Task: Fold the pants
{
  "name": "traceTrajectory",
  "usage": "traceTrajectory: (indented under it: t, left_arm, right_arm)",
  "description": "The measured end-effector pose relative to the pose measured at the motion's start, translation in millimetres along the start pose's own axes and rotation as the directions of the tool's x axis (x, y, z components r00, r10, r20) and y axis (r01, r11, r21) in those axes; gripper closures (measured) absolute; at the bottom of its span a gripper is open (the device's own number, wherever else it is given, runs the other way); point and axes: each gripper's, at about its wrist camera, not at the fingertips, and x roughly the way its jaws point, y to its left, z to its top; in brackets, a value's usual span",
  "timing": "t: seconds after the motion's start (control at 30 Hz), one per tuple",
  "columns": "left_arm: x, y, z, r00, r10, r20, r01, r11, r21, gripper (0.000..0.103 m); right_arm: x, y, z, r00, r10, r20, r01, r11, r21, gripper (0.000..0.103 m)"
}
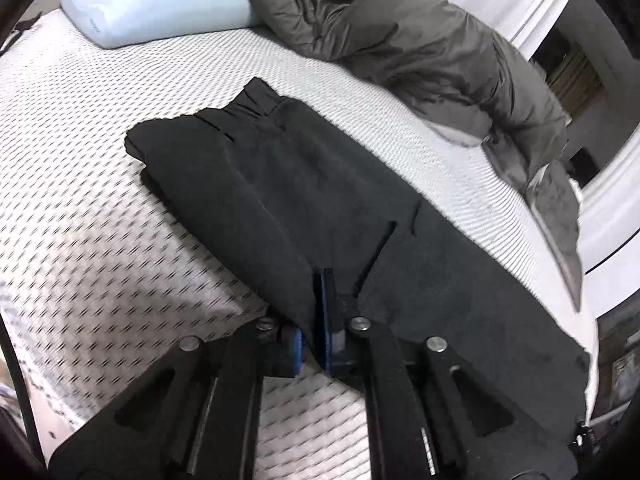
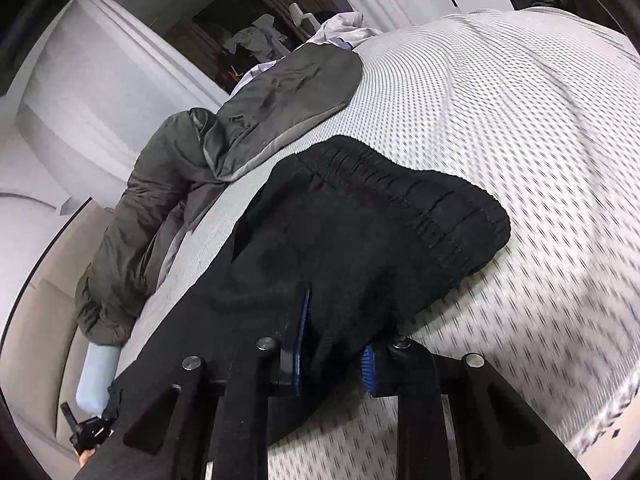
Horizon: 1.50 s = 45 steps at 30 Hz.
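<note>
Black pants (image 1: pixel 320 184) lie on the white dotted mattress (image 1: pixel 100 208). In the left wrist view a gathered end (image 1: pixel 256 100) points away from me and a pocket slit (image 1: pixel 380 240) shows near the middle. My left gripper (image 1: pixel 314 320) is shut on the near edge of the fabric, its blue pads (image 1: pixel 326 312) pressed on a fold. In the right wrist view the pants (image 2: pixel 360 248) show their elastic waistband (image 2: pixel 420 196) at the far side. My right gripper (image 2: pixel 334 352) is shut on a thick bunch of that cloth between its blue pads (image 2: pixel 300 340).
A light blue pillow (image 1: pixel 152 4) lies at the far left of the bed. A rumpled grey duvet (image 1: pixel 400 48) runs along the far side and also shows in the right wrist view as the duvet (image 2: pixel 168 200). White panelled walls (image 2: pixel 100 80) and a dark cluttered opening (image 2: pixel 256 36) stand beyond the bed.
</note>
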Motion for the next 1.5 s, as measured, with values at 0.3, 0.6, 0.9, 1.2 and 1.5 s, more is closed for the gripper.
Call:
traceTrajectory:
  t: [0.3,0.6,0.9,1.2,1.5]
  left_arm:
    - [-40,10,-6,0.997,0.048,0.065,-0.047,0.999,-0.021,0.05]
    - [-44,-53,-26,0.996,-0.076,0.04,0.069,0.985,0.158,0.02]
    - [-40,-121,-63,0.991,-0.132,-0.021,0.131,0.925,0.356,0.006]
    - [-22,-198,-119,0.97,-0.196,-0.141,0.242,0.792,0.561,0.001]
    - [14,-216,-147,0.98,-0.074,-0.184,0.177,0.743,0.645,0.001]
  right_arm:
    - [-26,-31,-5,1.0,0.021,0.019,-0.023,0.992,0.127,0.054]
    - [-34,-53,-3,0.998,-0.011,0.064,-0.002,0.98,0.201,0.08]
    - [-71,-52,-2,0.975,-0.18,0.131,0.161,0.977,0.14,0.041]
    - [-8,12,86,0.99,-0.134,-0.048,0.124,0.977,-0.176,0.018]
    - [94,42,122,0.929,-0.307,-0.207,0.188,0.872,-0.452,0.023]
